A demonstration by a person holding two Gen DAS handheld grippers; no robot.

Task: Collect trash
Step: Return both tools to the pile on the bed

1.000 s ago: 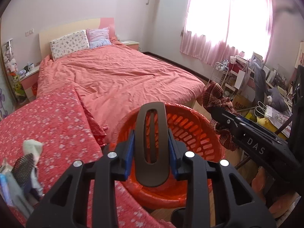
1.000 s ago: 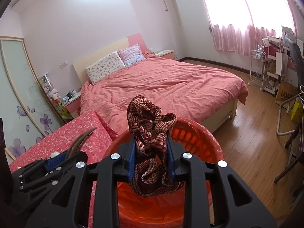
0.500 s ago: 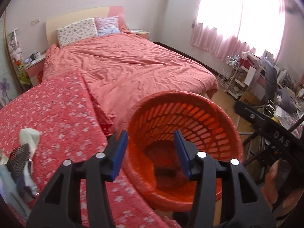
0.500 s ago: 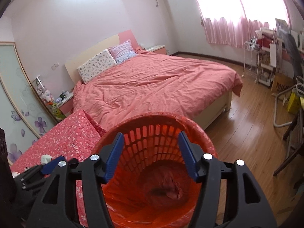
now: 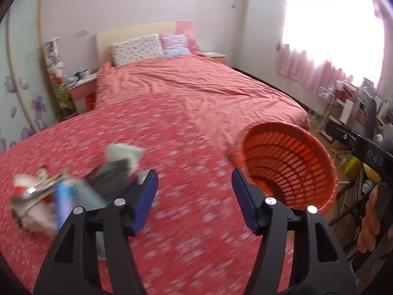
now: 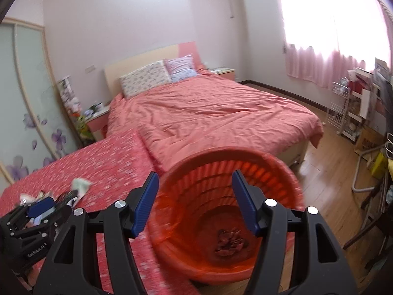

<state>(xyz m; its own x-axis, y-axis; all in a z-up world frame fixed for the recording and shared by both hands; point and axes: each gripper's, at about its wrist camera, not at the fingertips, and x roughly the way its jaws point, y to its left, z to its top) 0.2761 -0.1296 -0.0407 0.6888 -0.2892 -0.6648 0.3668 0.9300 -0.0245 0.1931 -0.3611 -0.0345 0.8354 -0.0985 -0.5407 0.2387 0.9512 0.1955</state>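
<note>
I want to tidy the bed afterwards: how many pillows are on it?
2, side by side against the headboard: a white floral pillow on the left in the picture and a striped pillow on the right. Another could be hidden behind them.

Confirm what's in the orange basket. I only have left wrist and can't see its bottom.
Observer: In the right wrist view, a crumpled brown-red cloth lies at the bottom of the orange basket.
Operator: Right gripper carrying anything?
Observer: No. The right gripper is open above the basket, with nothing between its pads.
</note>
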